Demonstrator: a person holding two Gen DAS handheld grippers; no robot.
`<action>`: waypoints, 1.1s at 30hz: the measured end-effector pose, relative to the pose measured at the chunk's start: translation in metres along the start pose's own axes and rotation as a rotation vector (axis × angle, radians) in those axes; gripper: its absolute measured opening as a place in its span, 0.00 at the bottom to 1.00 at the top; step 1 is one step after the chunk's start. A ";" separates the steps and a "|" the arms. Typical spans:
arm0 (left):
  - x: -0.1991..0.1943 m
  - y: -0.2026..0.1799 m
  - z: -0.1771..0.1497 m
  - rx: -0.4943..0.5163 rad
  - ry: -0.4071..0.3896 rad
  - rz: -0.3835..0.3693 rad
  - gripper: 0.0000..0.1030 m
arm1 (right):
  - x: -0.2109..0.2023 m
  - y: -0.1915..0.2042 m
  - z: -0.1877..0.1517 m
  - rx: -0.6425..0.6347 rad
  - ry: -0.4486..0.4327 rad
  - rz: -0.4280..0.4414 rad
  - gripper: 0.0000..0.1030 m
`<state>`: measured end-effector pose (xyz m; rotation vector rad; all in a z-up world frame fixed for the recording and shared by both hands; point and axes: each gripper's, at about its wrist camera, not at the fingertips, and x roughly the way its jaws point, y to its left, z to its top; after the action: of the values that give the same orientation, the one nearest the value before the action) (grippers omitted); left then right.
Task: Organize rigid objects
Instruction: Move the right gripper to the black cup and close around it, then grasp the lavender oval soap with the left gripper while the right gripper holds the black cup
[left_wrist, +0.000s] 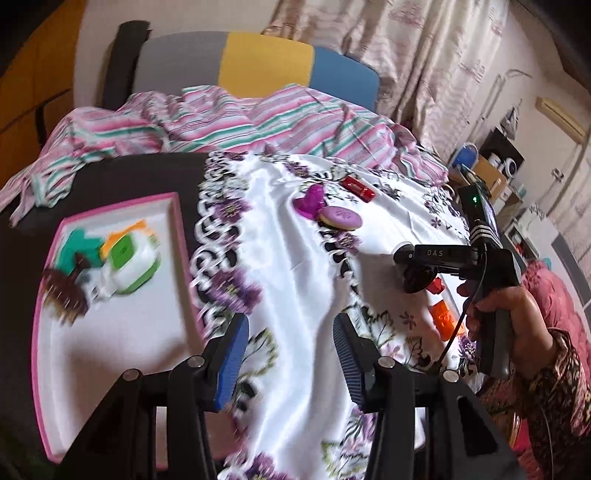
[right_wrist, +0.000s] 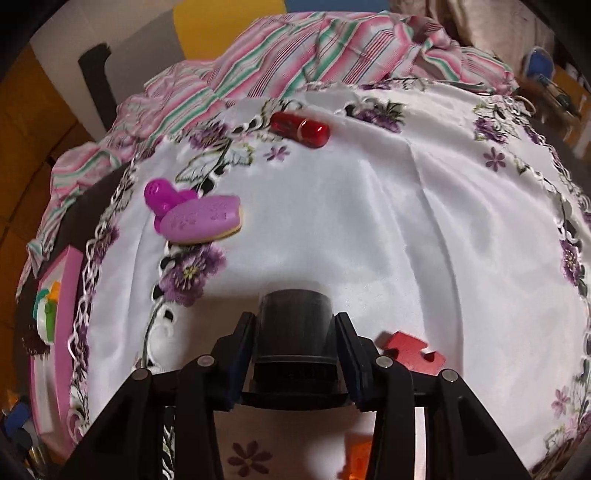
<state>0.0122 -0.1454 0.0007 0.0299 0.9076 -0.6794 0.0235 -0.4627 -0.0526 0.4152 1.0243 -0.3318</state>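
Observation:
My left gripper (left_wrist: 291, 339) is open and empty above the white floral cloth (left_wrist: 295, 280), just right of a pink-rimmed white tray (left_wrist: 110, 332). The tray holds a green-and-white box (left_wrist: 129, 266), a teal piece (left_wrist: 79, 247) and a brown brush (left_wrist: 64, 295). My right gripper (right_wrist: 295, 332) is shut on a black cup-shaped object (right_wrist: 295, 332), held above the cloth; it also shows in the left wrist view (left_wrist: 419, 275). On the cloth lie a magenta toy (right_wrist: 164, 197), a lilac oval case (right_wrist: 205, 219), a red capsule-shaped case (right_wrist: 299, 129) and a red puzzle piece (right_wrist: 413, 352).
An orange object (left_wrist: 445, 319) lies on the cloth near the right hand. A striped pink-green sheet (left_wrist: 221, 118) is bunched behind the cloth. A dark table surface (left_wrist: 140, 177) shows beside the tray. Shelves with clutter (left_wrist: 495, 166) stand at far right.

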 end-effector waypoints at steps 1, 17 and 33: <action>0.005 -0.005 0.005 0.012 0.004 -0.003 0.47 | 0.000 -0.005 0.000 0.027 0.003 0.014 0.43; 0.140 -0.089 0.089 0.337 0.087 -0.022 0.47 | -0.006 -0.032 0.001 0.207 -0.011 0.115 0.42; 0.211 -0.122 0.113 0.584 0.164 -0.012 0.47 | 0.000 -0.029 0.000 0.210 0.026 0.147 0.42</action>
<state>0.1150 -0.3877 -0.0523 0.6079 0.8390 -0.9447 0.0104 -0.4879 -0.0582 0.6819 0.9815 -0.3032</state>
